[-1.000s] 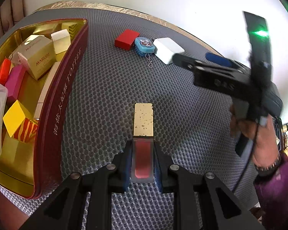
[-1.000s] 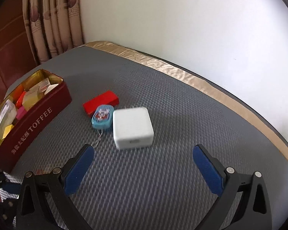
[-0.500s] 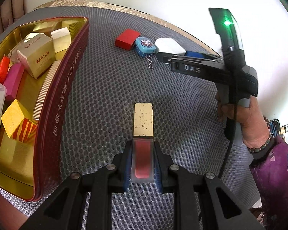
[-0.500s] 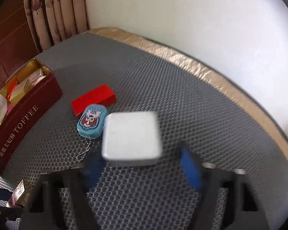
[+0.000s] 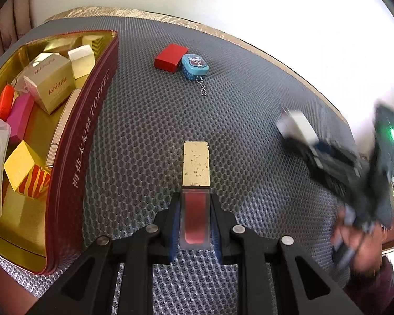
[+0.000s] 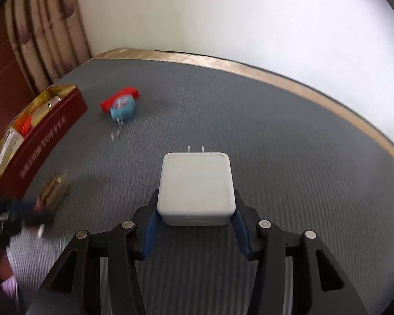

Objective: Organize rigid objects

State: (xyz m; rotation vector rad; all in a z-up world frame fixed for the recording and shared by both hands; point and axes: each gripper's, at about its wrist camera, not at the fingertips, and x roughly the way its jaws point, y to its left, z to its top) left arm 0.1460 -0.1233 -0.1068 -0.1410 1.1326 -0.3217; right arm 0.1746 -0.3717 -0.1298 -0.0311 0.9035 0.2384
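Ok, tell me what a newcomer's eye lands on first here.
The gold-capped lipstick tube, clamped in the left gripper just right of the open toffee tin. Next, the white charger filling the right wrist view, between the closing jaws of the right gripper, prongs pointing away.

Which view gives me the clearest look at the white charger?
Right wrist: the white charger sits sharp and centred between the closing right gripper pads, prongs pointing away. The left wrist view shows it only as a motion-blurred patch at the right edge.
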